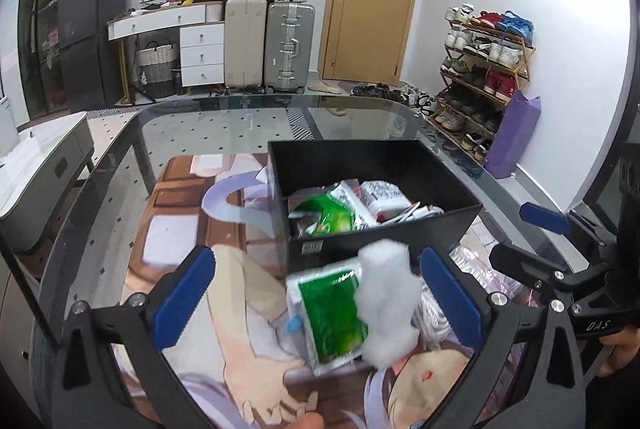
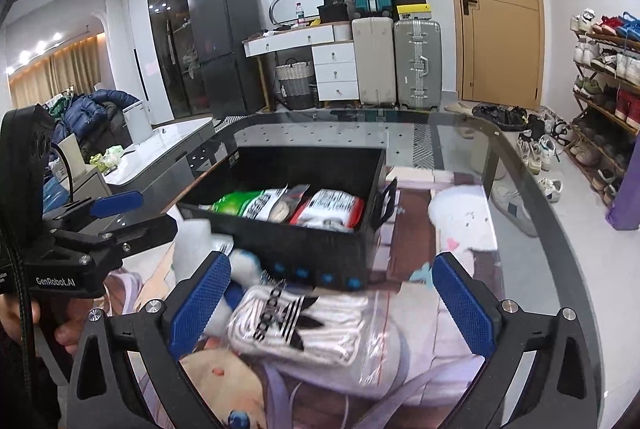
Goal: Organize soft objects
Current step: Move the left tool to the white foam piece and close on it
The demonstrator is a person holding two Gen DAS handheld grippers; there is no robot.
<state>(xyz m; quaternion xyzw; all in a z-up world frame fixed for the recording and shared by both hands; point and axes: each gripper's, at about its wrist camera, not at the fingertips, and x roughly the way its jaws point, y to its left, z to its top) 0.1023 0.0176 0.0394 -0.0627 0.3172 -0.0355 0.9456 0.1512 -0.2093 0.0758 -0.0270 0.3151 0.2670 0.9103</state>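
A black box (image 1: 436,225) on the printed mat holds green and white soft packets (image 1: 340,209); it also shows in the right wrist view (image 2: 320,249). My left gripper (image 1: 320,293) is open over a green packet (image 1: 332,313) and a white fluffy wad (image 1: 388,305) lying in front of the box. My right gripper (image 2: 332,301) is open over a clear bag of white socks with a black logo (image 2: 304,325). The white fluffy wad (image 2: 196,249) shows at the left of the right wrist view. The right gripper also shows in the left wrist view (image 1: 536,241).
The glass table (image 2: 520,189) carries a printed mat (image 1: 180,229). A white plush (image 2: 460,221) lies right of the box. Suitcases (image 1: 268,45), a white desk, a door and a shoe rack (image 1: 480,69) stand behind.
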